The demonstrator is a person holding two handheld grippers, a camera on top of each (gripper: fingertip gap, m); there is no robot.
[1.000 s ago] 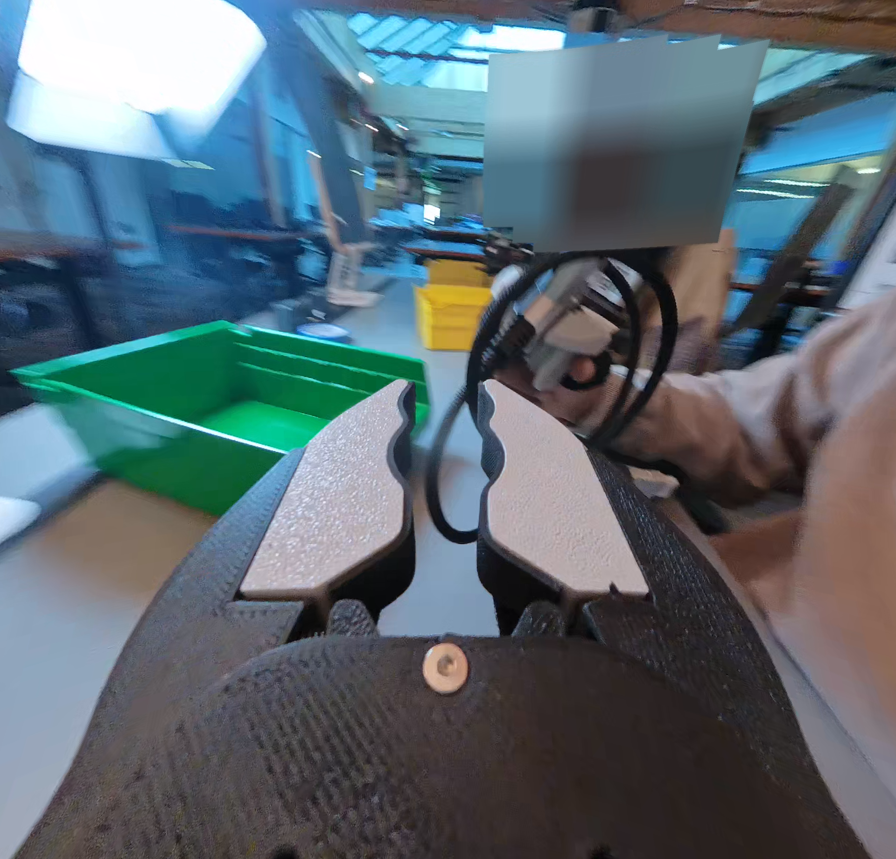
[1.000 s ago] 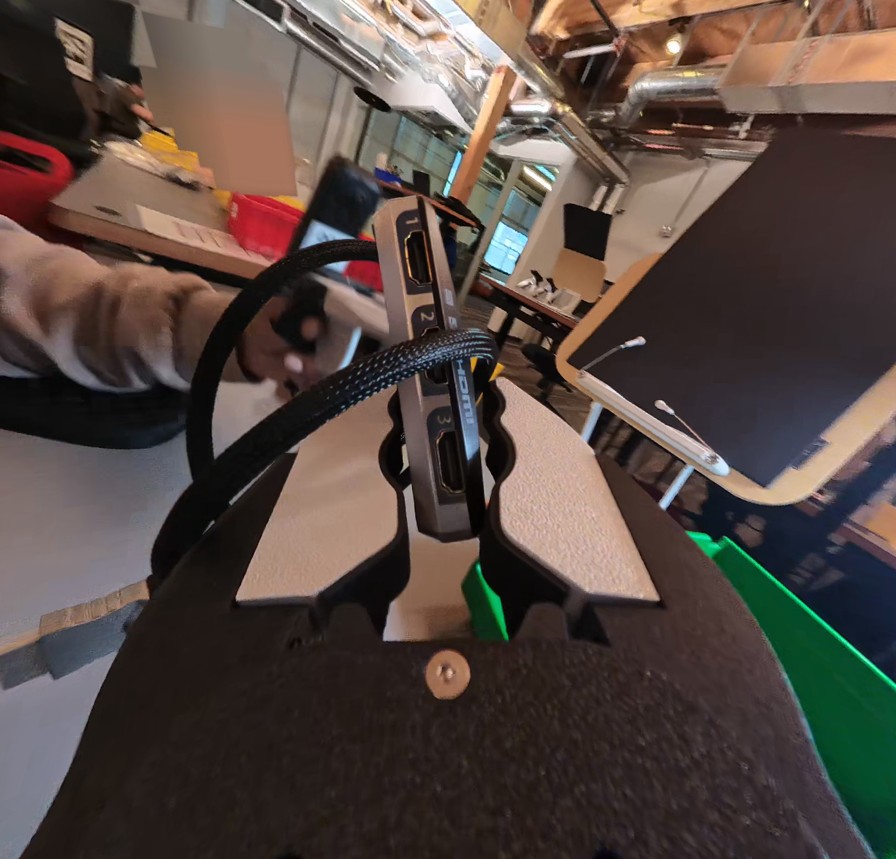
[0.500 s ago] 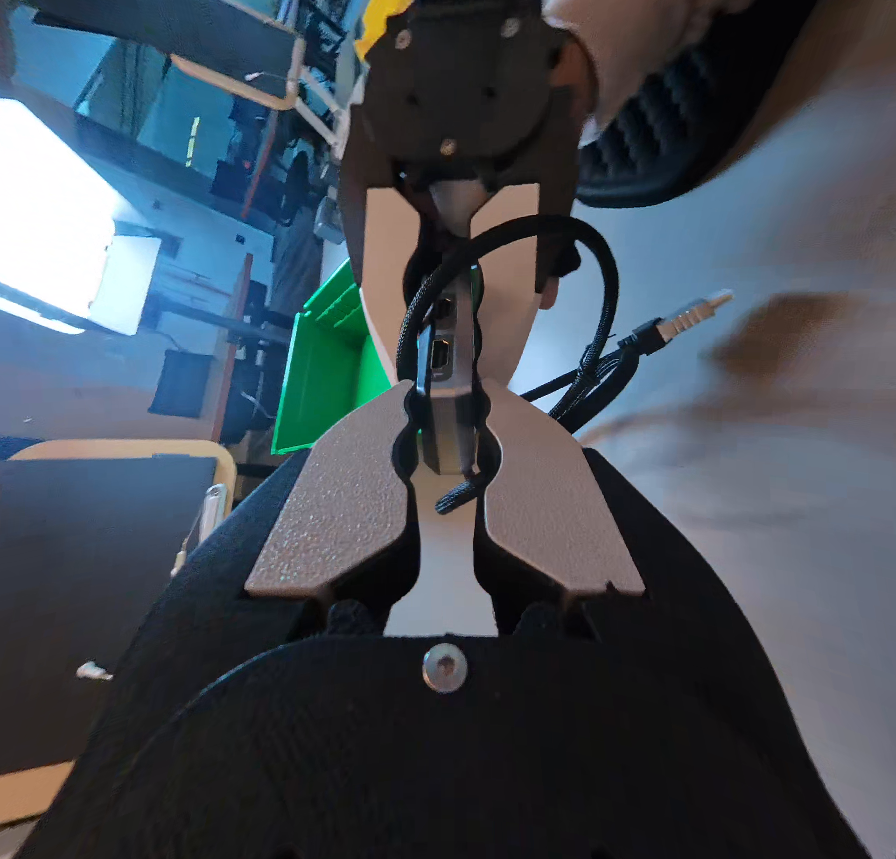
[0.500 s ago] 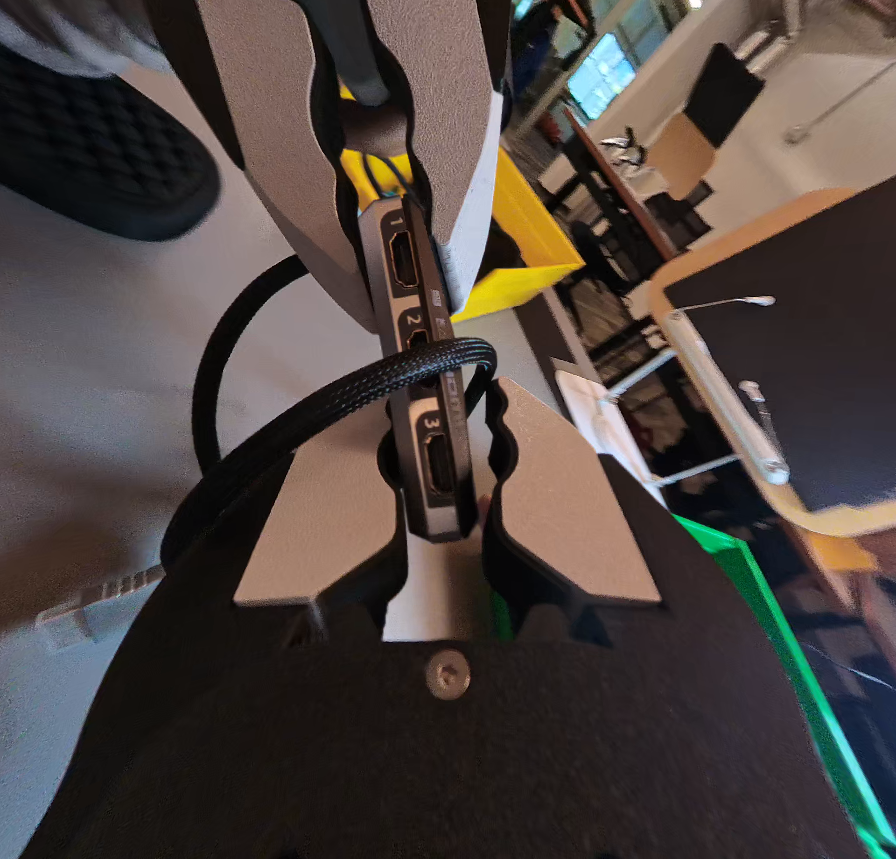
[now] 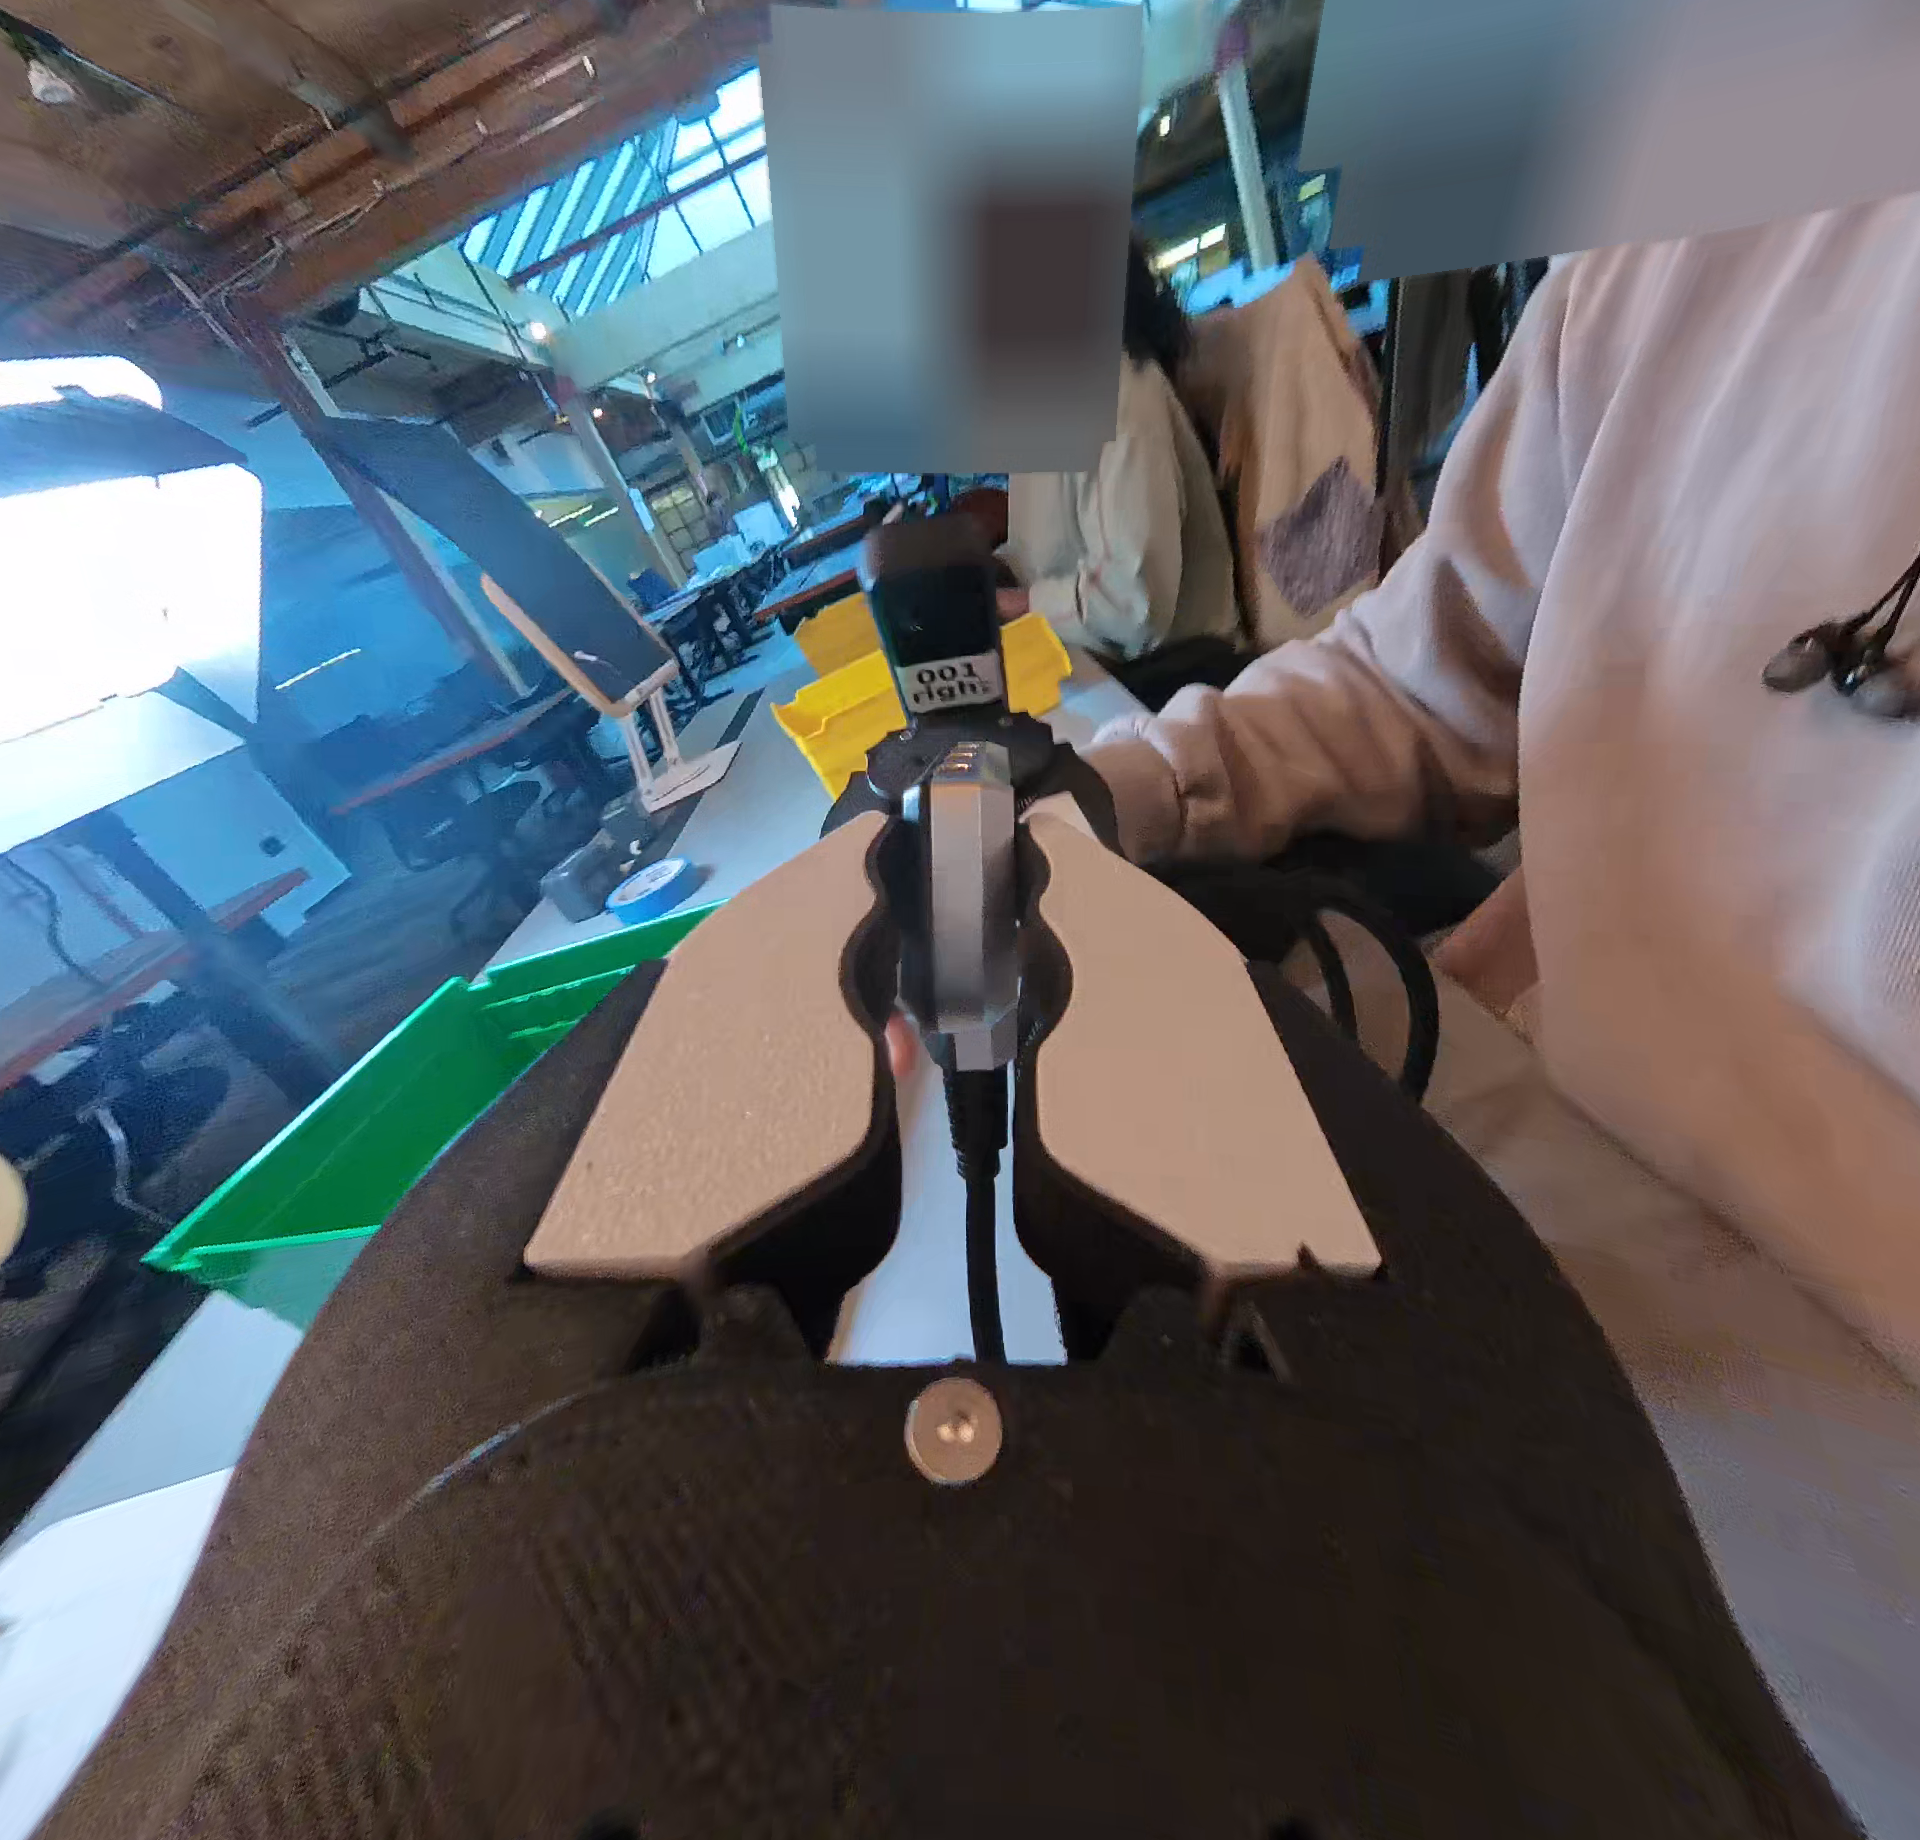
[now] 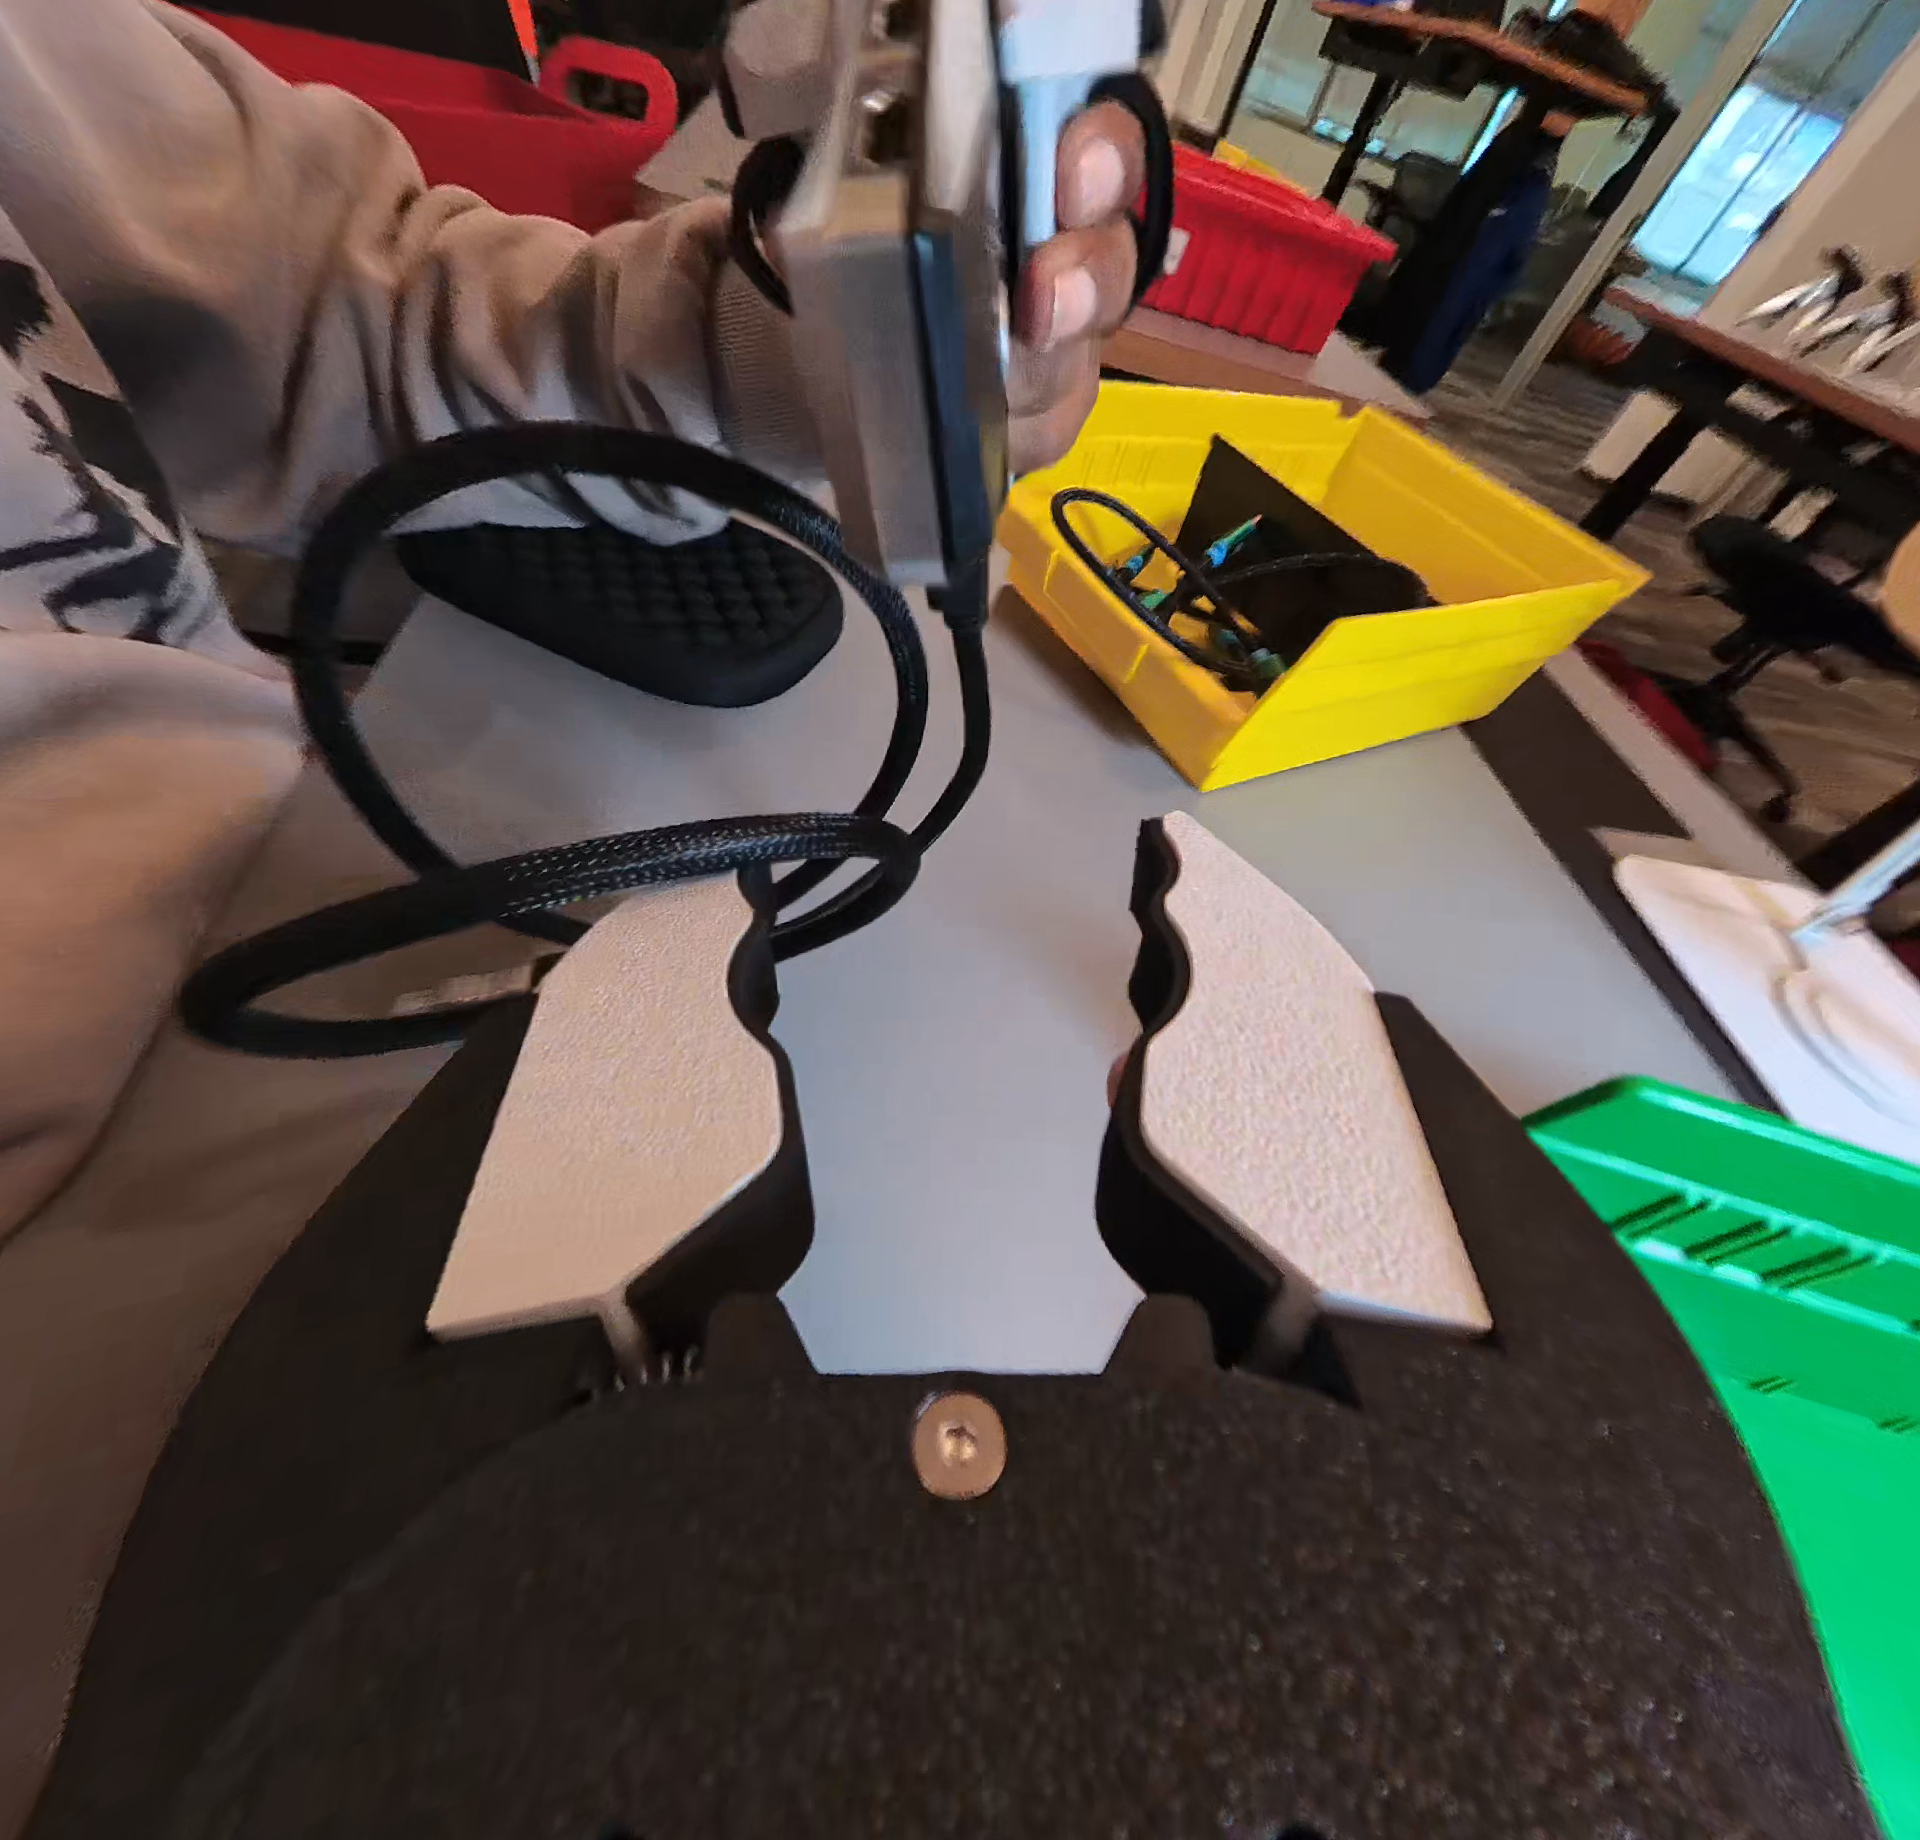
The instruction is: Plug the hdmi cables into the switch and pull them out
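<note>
My left gripper (image 5: 958, 943) is clamped on the grey switch (image 5: 961, 917), which stands edge-on between the two pale fingers (image 5: 748, 1052) with its narrow side facing me; the switch's own black lead (image 5: 979, 1219) runs straight back down the slot toward my wrist. Just past the switch's far end sits the right gripper (image 5: 951, 751), nose to nose with mine, with little gap between them. In the right wrist view, my right gripper (image 6: 951, 943) stands wide apart and holds nothing, with bare grey table (image 6: 1351, 855) showing through the gap. Ahead of it and above, the switch (image 6: 904, 408) hangs in the left gripper, blurred, so I cannot tell which ports are filled. From its lower end a thin black lead drops and joins a braided black cable (image 6: 644, 855) that loops low and to the left, crossing the tip of my left-hand finger (image 6: 634, 1084); that side is crowded by the loop and by my sleeve (image 6: 416, 315). To the right of the fingers the table is open up to a yellow bin (image 6: 1392, 678) holding more cables, ahead and right. A green bin's rim (image 6: 1714, 1146) lies close by my right flank, and a black mat (image 6: 644, 606) lies on the table beyond the loop.
</note>
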